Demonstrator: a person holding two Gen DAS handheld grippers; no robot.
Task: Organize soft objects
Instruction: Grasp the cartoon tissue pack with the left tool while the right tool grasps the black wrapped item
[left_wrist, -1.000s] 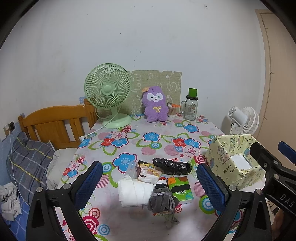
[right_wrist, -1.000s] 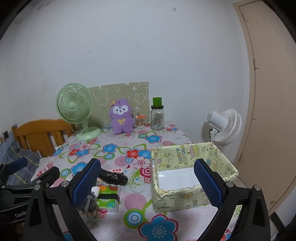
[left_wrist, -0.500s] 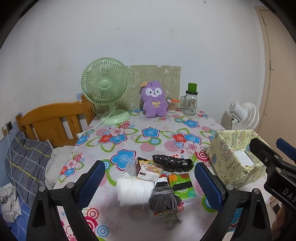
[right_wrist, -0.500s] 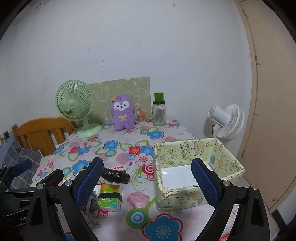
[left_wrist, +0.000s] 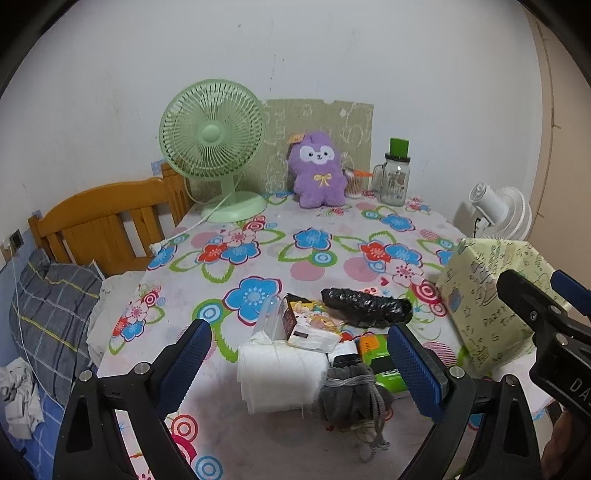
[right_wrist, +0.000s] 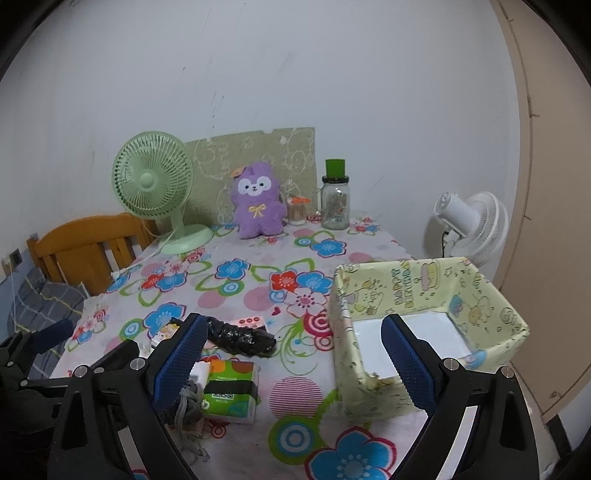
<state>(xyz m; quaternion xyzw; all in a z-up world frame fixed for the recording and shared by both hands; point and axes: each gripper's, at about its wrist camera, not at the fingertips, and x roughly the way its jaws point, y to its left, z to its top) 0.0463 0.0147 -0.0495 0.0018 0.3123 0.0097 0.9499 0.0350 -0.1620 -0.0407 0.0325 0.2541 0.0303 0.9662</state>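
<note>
The soft objects form a small cluster on the flowered tablecloth (left_wrist: 258, 240), directly ahead of and just below the left gripper (left_wrist: 299, 365), whose jaws stand wide apart and hold nothing; they have just been closing slightly, with only open air between them. The right gripper (right_wrist: 291, 358) is likewise wide open and empty after the same slight closing, and the yellow patterned box (right_wrist: 484, 299) sits ahead of its right finger. The step in hand appears to be the approach: nothing has been gripped, and the box shows only a white floor. The next move probably calls for lowering one gripper onto a single item and closing across its narrow dimension before carrying it to the box. Nearest the left gripper lie a white folded cloth roll (left_wrist: 277, 373), which looks soft and layered, and a grey drawstring pouch (left_wrist: 347, 387), limp and bunched, with cords trailing toward the camera. Just beyond are a green tissue pack (right_wrist: 231, 387) in glossy wrap, a printed tissue packet (left_wrist: 310, 321) and a crinkled black plastic bundle (left_wrist: 365, 304), long and irregular. These items touch or overlap, so a neighbour may be dragged. Far from both grippers, a fluffy purple plush toy (left_wrist: 319, 170) sits upright against the wall beside a rigid green desk fan (left_wrist: 214, 147).
</note>
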